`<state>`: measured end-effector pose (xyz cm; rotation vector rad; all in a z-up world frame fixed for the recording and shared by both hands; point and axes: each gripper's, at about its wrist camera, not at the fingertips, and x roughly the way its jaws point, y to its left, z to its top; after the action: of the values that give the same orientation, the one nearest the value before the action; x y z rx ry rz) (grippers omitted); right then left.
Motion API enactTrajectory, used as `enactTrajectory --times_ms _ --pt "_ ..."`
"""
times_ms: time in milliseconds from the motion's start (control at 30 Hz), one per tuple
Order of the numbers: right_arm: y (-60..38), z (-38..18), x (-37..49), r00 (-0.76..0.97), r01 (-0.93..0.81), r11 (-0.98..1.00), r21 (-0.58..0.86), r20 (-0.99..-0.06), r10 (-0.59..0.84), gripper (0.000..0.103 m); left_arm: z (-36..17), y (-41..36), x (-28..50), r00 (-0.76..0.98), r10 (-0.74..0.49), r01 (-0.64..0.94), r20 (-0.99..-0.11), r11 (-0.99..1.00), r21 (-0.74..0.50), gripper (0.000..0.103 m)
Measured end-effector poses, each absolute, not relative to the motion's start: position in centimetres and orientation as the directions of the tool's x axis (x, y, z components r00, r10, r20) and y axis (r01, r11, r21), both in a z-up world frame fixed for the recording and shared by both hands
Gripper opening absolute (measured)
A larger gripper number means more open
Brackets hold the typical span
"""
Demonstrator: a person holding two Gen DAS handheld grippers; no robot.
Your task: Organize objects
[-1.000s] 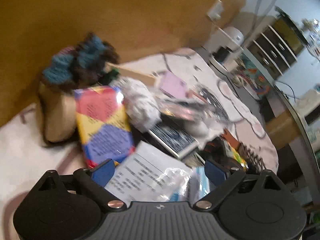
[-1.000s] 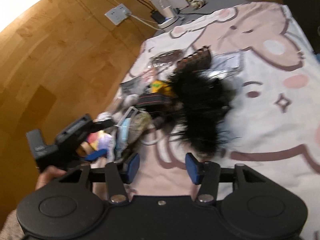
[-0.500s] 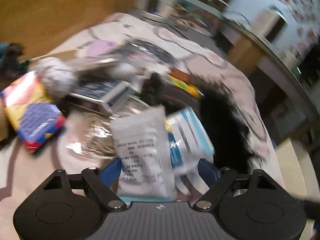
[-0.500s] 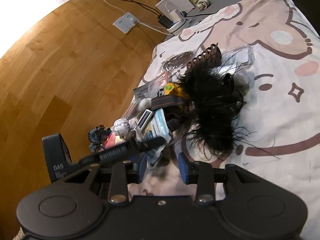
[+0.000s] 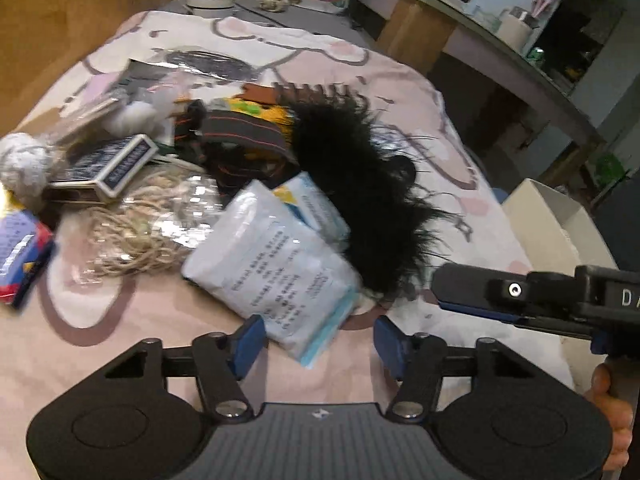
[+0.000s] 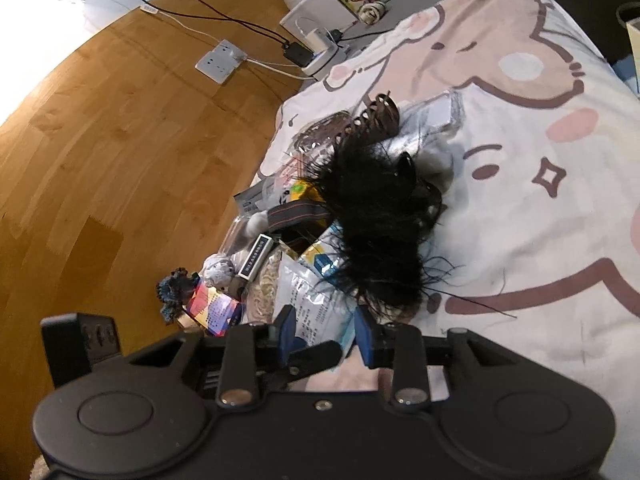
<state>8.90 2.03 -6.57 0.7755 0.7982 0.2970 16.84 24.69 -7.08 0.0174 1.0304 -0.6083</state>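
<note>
A pile of small things lies on a cartoon-print bedspread (image 5: 160,340). Nearest me is a white packet of face masks (image 5: 276,268) (image 6: 308,300). Its near corner lies between the closing jaws of my left gripper (image 5: 319,344), and the pads do not press it. A black feathery piece (image 5: 360,184) (image 6: 380,232) lies to its right. My right gripper (image 6: 325,336) is shut, with nothing visibly gripped. In the left wrist view the right gripper (image 5: 440,292) comes in from the right, its tip at the feathers' near edge.
The pile also holds a bag of twine (image 5: 148,220), a dark card box (image 5: 116,164), a colourful box (image 5: 20,252), a white yarn ball (image 5: 24,164) and a striped band (image 5: 244,132). A white bin (image 5: 548,224) stands right of the bed. Left is wooden floor (image 6: 120,140).
My left gripper swung right, from the colourful box to the mask packet, and its jaws narrowed. The right jaws closed and that gripper edged down toward the pile.
</note>
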Motion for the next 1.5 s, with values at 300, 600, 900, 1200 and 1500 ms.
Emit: enactTrajectory --times_ms 300,600,900,1200,1500 --pt "3.1 -8.8 9.7 0.629 0.081 0.667 0.74 -0.557 0.542 0.034 -5.9 27.3 18.5 0.555 -0.415 0.341 -0.721 0.904 -0.259 0.052" --pt "3.2 -9.5 9.8 0.627 0.115 0.655 0.747 -0.566 0.536 0.034 -7.0 26.5 20.1 0.663 -0.421 0.371 -0.619 0.903 -0.218 0.052" --pt "1.9 -10.2 9.8 0.647 0.182 0.605 0.775 -0.558 0.52 0.034 -8.7 23.2 19.3 0.517 -0.44 0.513 -0.734 0.846 -0.146 0.053" --pt "1.3 -10.0 9.4 0.645 0.217 0.604 0.767 -0.577 0.501 0.034 -8.7 22.9 18.3 0.402 -0.495 0.571 -0.77 0.793 -0.212 0.052" --pt "0.8 -9.3 9.2 0.663 0.217 0.643 0.734 -0.595 0.455 0.04 -9.0 20.3 15.4 0.267 -0.559 0.716 -0.785 0.66 -0.227 0.052"
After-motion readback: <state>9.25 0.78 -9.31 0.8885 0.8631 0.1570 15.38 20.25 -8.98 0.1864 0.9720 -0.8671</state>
